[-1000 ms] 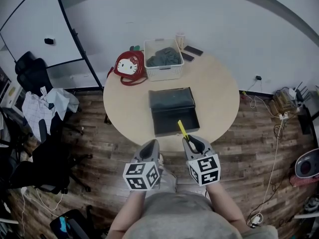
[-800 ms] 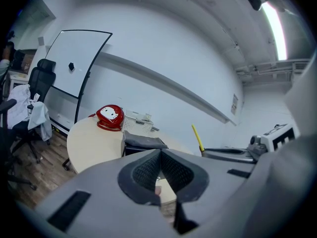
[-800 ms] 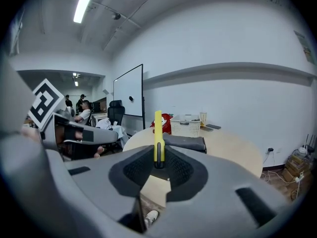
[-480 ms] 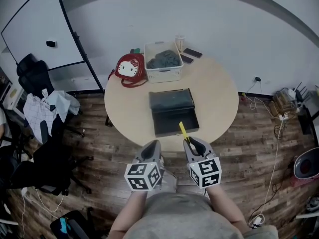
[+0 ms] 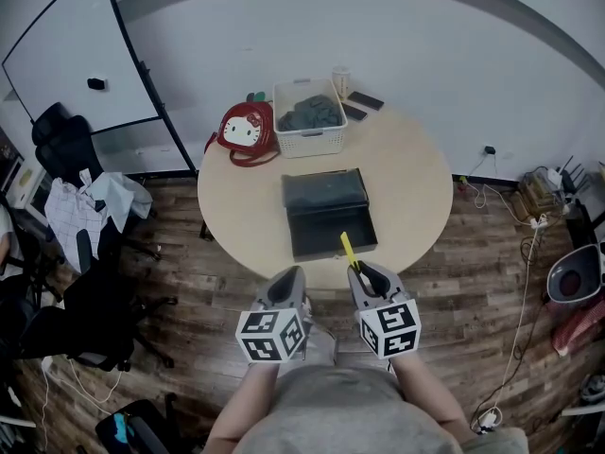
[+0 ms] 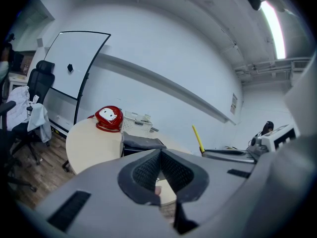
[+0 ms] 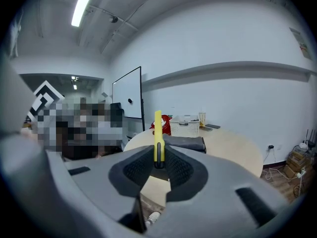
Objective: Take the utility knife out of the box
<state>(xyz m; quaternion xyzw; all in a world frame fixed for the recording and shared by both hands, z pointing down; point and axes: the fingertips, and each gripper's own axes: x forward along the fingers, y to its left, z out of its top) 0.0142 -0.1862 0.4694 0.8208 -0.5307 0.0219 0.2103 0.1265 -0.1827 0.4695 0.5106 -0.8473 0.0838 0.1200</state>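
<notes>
A dark box (image 5: 292, 227) lies open in the middle of the round table (image 5: 416, 178), its lid folded back toward the far side. My right gripper (image 5: 364, 274) hangs over the table's near edge, just in front of the box, shut on a yellow utility knife (image 5: 348, 249). The knife (image 7: 158, 133) sticks up and forward from between the pads of the right gripper (image 7: 158, 157). My left gripper (image 5: 286, 278) sits beside it to the left. In the left gripper view the left gripper (image 6: 161, 155) has its jaws together with nothing between them, and the knife (image 6: 198, 139) shows to the right.
At the table's far side stand a white basket (image 5: 310, 113) with dark cloth, a red cartoon-cat bag (image 5: 245, 129), a cup (image 5: 340, 78) and two phones (image 5: 367, 97). Office chairs (image 5: 57, 140) crowd the floor at left. Cables and boxes lie on the floor at right.
Both grippers and the knife hold still. A grey round object on the floor at the far right has shifted up the frame.
</notes>
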